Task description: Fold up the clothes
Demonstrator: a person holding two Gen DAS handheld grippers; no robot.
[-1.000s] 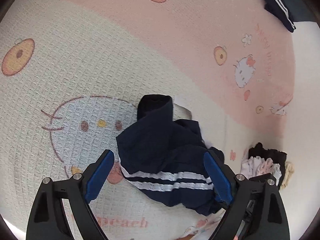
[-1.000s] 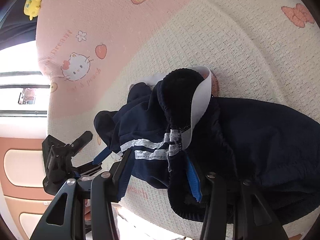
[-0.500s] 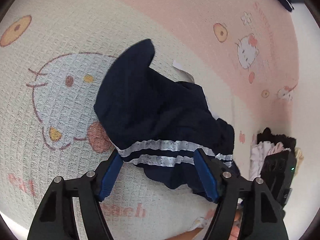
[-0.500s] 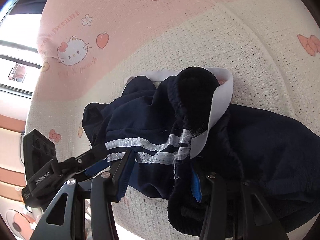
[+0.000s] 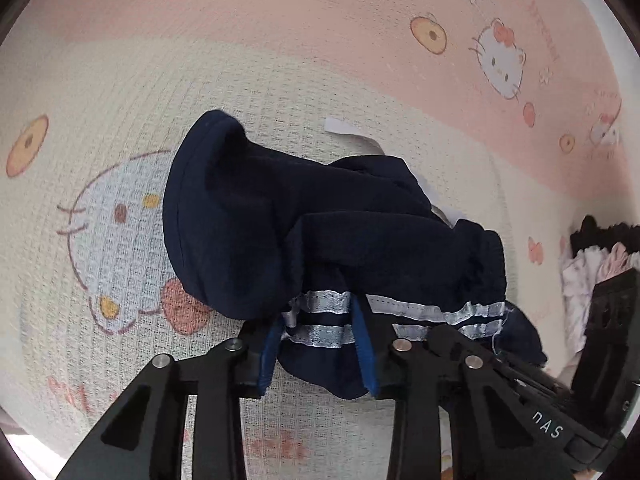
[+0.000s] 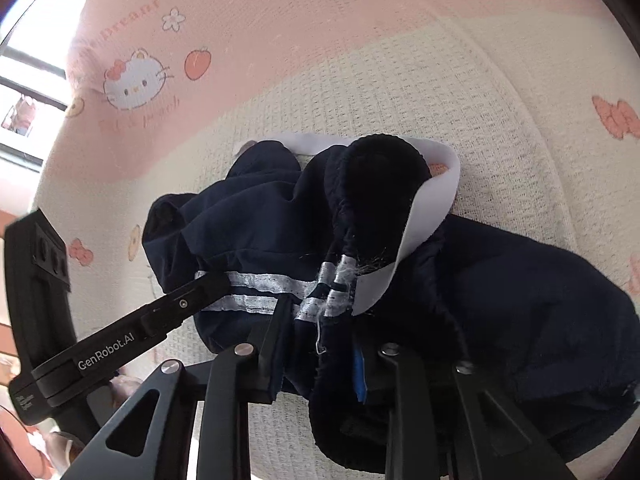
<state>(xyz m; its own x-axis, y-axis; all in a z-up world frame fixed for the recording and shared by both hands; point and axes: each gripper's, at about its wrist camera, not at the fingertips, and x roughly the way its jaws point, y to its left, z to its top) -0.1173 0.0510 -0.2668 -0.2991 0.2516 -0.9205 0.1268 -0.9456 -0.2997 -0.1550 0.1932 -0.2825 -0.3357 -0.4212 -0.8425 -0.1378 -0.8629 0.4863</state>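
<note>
The navy garment [image 5: 280, 232] lies crumpled on a pink-and-cream cartoon blanket [image 5: 280, 60]; its hem with two white stripes [image 5: 320, 316] sits between the jaws of the left gripper [image 5: 318, 350], which are closing on it; the right gripper [image 6: 316, 364], just beside, is closing on bunched navy cloth by a white band [image 6: 424, 216]; a pile of clothes [image 5: 592, 248] lies well apart.
</note>
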